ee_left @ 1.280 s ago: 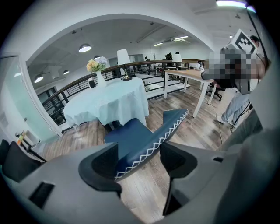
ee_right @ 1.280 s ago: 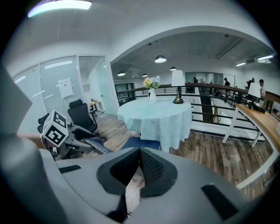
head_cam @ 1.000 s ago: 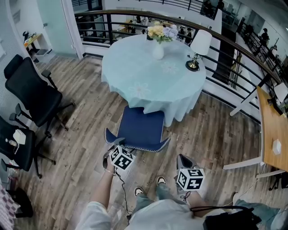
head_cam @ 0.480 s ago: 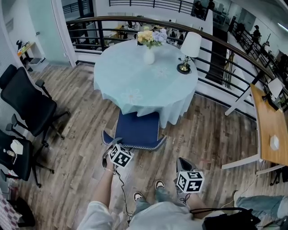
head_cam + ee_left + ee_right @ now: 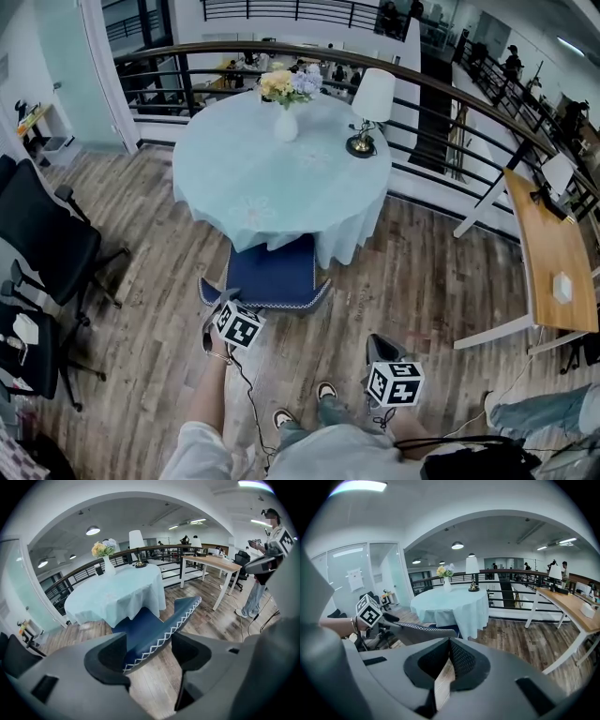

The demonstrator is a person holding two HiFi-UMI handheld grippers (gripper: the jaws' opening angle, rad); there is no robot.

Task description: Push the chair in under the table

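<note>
The left gripper [image 5: 221, 300] had its jaws wide apart, and the top edge of the backrest of the dark blue upholstered chair with white criss-cross stitching [image 5: 272, 274] ran slantwise between them. In the left gripper view [image 5: 149, 654] that stitched edge lay against one pad [image 5: 110, 660] and showed a sliver of gap before the other, so the jaws bracketed the backrest and were not clamped on it. Beyond the jaws the chair [image 5: 152, 630] stretched away toward the round table draped in a pale aqua cloth [image 5: 234, 178], with the far end of its seat under the hanging hem of the cloth and the backrest on the near side, at the gripper. Farther ahead on the tabletop stood a white vase of yellow and lilac flowers [image 5: 285, 120], and to the right of it a brass-footed lamp with a white shade [image 5: 367, 105]. The right gripper [image 5: 379, 343] was held apart from the chair, to the right of the left gripper and lower over the grey-brown plank floor [image 5: 422, 281]; its own view [image 5: 449, 662] showed the jaws drawn together with only a thin strip of floor between the pads and nothing held. From that view the chair's backrest [image 5: 424, 631] lay ahead and to the left, with the left gripper's marker cube [image 5: 369, 612] at its end and the table [image 5: 450, 605] beyond. Off to the right of the right gripper stood a light wooden desk on white legs [image 5: 548, 248], and well to the left of the left gripper a black office chair [image 5: 42, 239].
</note>
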